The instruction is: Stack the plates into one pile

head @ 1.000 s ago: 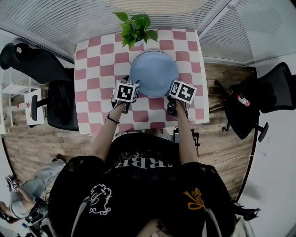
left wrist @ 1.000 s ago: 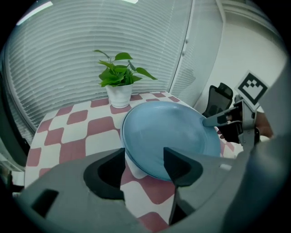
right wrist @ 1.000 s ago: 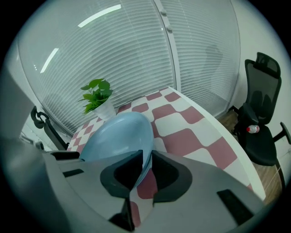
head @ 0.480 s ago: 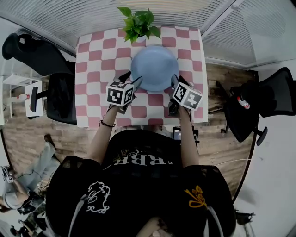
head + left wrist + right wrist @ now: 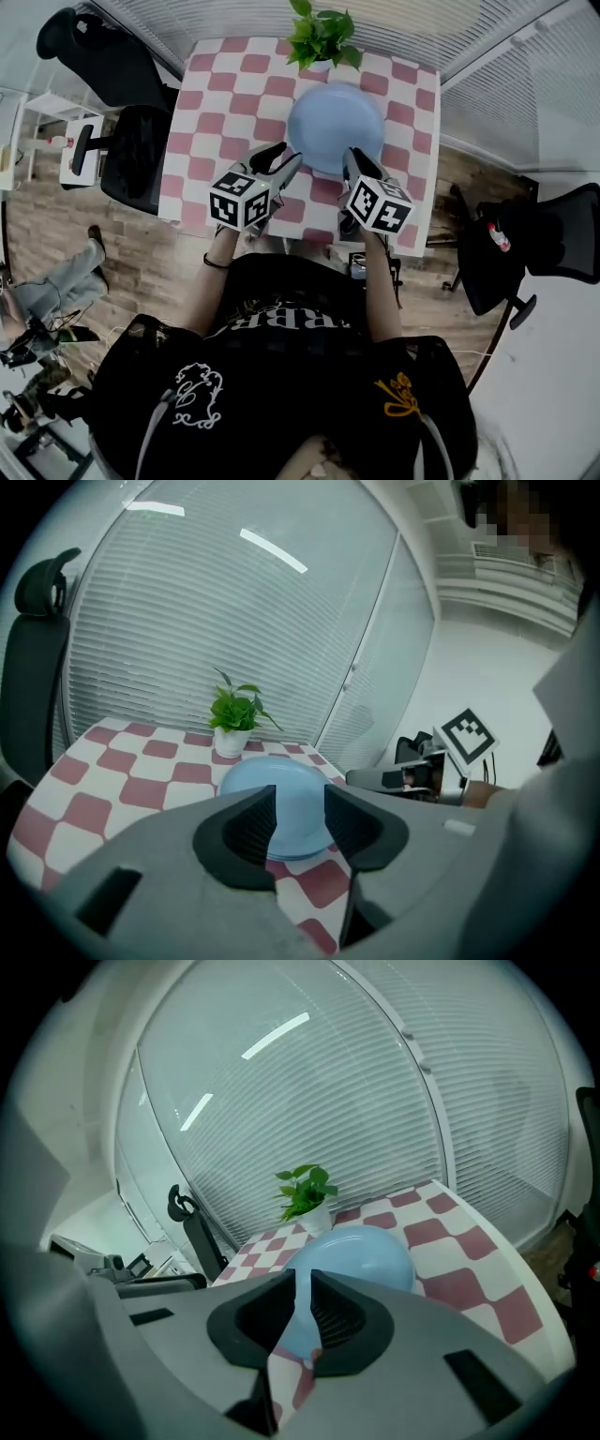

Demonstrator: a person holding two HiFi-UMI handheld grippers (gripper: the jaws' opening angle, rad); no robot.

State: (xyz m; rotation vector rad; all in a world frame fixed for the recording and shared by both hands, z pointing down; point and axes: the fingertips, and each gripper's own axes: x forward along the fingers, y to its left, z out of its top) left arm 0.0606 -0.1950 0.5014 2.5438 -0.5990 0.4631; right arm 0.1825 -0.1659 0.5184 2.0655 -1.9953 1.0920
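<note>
Blue plate pile [image 5: 336, 127] free; L tongs [image 5: 289, 156] & R tongs [image 5: 349, 156] higher than before, part-open, narrowing, empty.

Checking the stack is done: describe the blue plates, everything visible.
The plates are pale blue, round, smooth and ceramic-looking. They sit as one level pile on the checked table, toward its far side. A second rim seems to show under the top one, but the count cannot be told. The plant stands close behind. As far as shows, only the table touches them.
</note>
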